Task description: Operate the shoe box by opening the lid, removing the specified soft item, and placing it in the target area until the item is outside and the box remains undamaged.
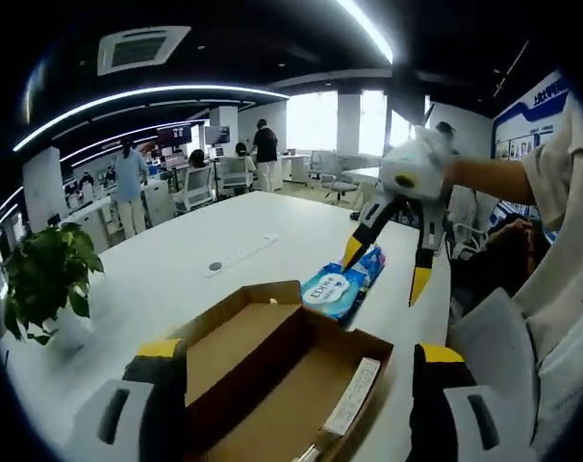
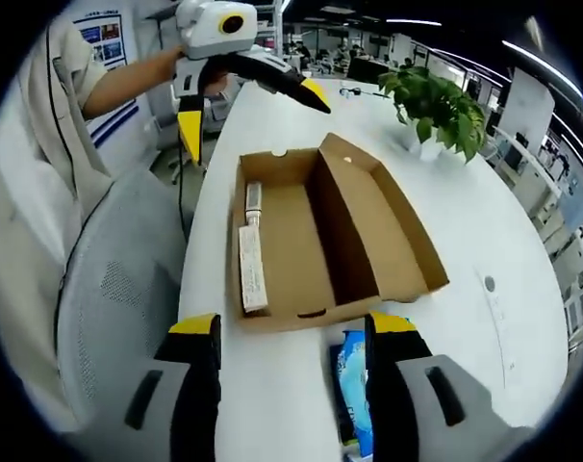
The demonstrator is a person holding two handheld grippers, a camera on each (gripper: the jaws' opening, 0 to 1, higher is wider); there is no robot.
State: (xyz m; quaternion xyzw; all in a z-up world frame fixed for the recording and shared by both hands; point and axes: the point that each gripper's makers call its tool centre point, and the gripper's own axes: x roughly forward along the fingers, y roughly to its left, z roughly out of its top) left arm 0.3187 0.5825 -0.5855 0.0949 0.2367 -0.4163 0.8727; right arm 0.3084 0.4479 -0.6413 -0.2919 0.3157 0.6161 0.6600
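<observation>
The shoe box (image 2: 320,236) sits open on the white counter (image 1: 176,269), its lid folded back flat beside the tray, and the soft item, a blue packet of wipes (image 1: 342,285), already lies on the counter just beside the box. In the right gripper view the packet (image 2: 354,385) shows between that gripper's own fingers, just past the near wall of the box. So the opening and the removal look done; the step in hand appears to be the release or the final placing of the packet in the target area.

The right gripper (image 1: 386,269) hangs just above the packet with its yellow-tipped fingers spread wide, gripping nothing. The left gripper (image 2: 243,111) is beyond the far end of the box, fingers likewise spread apart and empty.

If the packet is not yet where it should be, the next move calls for the right fingers to come down around it and close gently, since a soft packet will give under pressure, then lift clear of the cardboard wall without catching it. Otherwise both grippers need only back away without knocking the box.

The packet carries a white oval label with dark letters, too small to read with certainty. A long white label (image 2: 253,268) lies inside the tray; its print is illegible. Blue wall posters behind the person bear writing too blurred to make out
</observation>
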